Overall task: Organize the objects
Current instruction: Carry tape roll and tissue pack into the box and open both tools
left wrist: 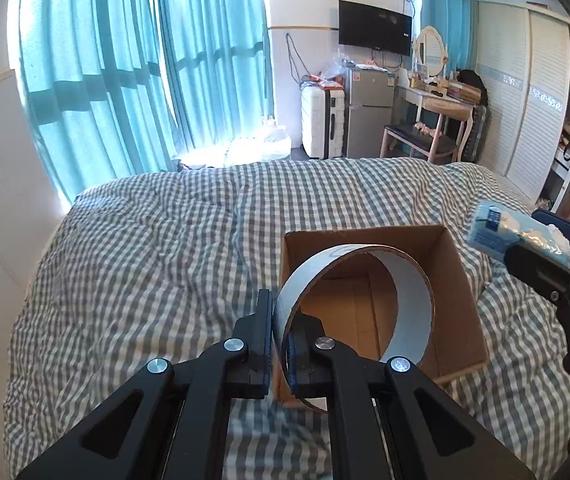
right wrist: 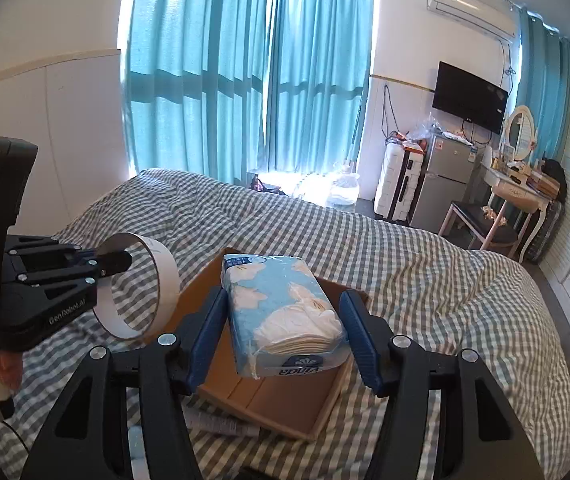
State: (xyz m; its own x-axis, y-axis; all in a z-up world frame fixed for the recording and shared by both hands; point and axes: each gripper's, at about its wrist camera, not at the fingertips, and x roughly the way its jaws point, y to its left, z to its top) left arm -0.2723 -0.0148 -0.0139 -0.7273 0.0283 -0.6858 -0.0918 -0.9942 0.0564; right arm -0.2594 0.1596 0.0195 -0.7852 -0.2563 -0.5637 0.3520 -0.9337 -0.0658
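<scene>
White cardboard tape ring (left wrist: 365, 280) hangs over the open brown cardboard box (left wrist: 461, 280) on the checked bed (left wrist: 145, 260), left gripper (left wrist: 279, 344) pinching its wall tight. Right gripper (right wrist: 285, 344) clamps a blue tissue pack (right wrist: 281, 308) above it.

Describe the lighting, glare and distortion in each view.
Left wrist view: daylight through the curtains blows out the floor by the window; fisheye bends the wardrobe. Right wrist view: backlit curtains again, the tissue pack evenly lit and sharp, dark rounded corners.
</scene>
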